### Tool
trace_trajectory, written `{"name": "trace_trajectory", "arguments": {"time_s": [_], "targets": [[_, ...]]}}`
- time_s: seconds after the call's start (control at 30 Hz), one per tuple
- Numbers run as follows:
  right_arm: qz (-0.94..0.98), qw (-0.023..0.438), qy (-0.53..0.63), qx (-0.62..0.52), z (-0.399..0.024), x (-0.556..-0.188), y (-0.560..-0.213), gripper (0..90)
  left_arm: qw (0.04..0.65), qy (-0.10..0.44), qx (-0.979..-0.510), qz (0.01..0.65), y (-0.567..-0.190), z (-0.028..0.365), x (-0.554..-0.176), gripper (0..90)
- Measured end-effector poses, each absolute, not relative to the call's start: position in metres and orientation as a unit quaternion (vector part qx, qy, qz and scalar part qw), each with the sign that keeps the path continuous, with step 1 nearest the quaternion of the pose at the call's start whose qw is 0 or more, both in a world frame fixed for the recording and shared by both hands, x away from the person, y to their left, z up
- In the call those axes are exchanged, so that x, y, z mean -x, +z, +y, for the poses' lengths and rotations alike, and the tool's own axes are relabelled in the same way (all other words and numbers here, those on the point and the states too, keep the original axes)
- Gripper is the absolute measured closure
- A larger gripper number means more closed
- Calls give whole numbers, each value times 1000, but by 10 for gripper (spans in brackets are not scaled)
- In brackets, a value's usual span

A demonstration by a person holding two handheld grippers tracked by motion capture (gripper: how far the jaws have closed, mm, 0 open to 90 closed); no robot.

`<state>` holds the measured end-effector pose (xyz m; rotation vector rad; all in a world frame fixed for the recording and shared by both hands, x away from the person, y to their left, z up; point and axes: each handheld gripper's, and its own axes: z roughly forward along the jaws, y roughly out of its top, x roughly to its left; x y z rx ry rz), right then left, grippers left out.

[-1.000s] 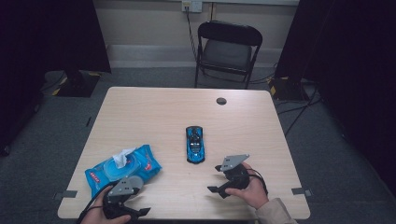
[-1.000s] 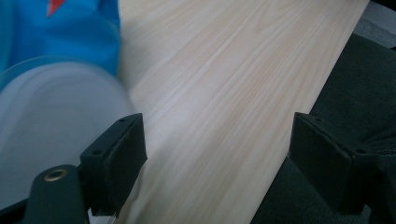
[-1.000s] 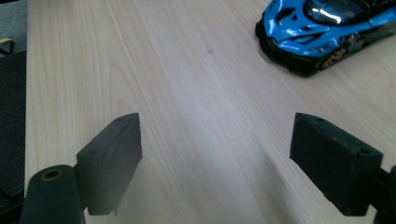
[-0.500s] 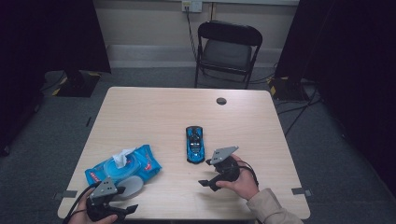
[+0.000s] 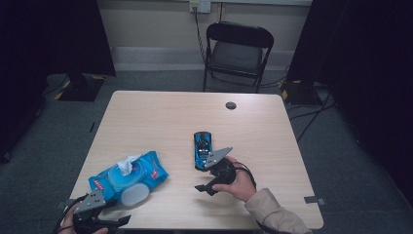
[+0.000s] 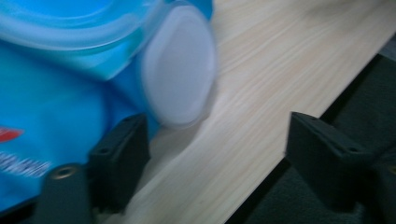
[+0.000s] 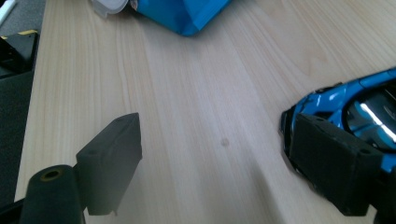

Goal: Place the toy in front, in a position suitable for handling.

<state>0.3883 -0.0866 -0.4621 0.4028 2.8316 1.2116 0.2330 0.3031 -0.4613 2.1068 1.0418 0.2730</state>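
We see a pale wooden surface (image 5: 272, 126) bearing two things: a blue wet-wipe pack (image 5: 127, 175) at the near left, and a blue toy car (image 5: 202, 148) near the middle. The pack's round white lid (image 6: 180, 65) stands flipped open, and a tissue (image 5: 127, 163) sticks up from its opening.

The left gripper (image 5: 100, 219) sits at the near left edge of the surface, just beside the pack. In the left gripper view its fingers (image 6: 119, 161) stand wide apart with nothing between them; one lies close against the blue wrapper below the lid, though we cannot tell whether it touches. The other hangs over the edge of the surface.

The right gripper (image 5: 210, 183) lies just beside the near end of the car, held by a hand (image 5: 236, 178) in a beige sleeve. In the right gripper view its fingers (image 7: 109, 158) are likewise spread and hold nothing; one stands directly in front of the car's end, the other over bare wood.

We judge the work to be at an early stage: the pack is open and a tissue is ready, yet neither the tissue nor the car is gripped. What is left appears to be taking hold of each, probably pulling the tissue free and steadying or wiping the car.
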Motion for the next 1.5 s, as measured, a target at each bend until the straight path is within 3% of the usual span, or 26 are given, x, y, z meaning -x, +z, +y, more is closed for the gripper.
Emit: {"name": "trace_trajectory", "arguments": {"time_s": [0.3, 0.4, 0.97, 1.17, 1.37, 1.5], "targets": [[909, 13, 399, -123, -64, -394, -460, 161, 393, 106, -811, 421, -462, 321, -232, 238], [909, 10, 400, -120, -53, -396, -461, 161, 379, 113, -817, 420, -457, 322, -229, 188], [911, 4, 398, -110, -24, -398, -465, 161, 349, 153, -802, 460, -475, 343, -237, 178], [909, 2, 403, -109, -16, -398, -469, 161, 346, 170, -798, 463, -477, 340, -248, 216], [908, 0, 406, -109, -14, -398, -471, 161, 336, 174, -802, 463, -476, 336, -256, 326], [908, 1, 405, -108, -17, -397, -474, 161, 331, 177, -805, 460, -476, 331, -262, 339]]}}
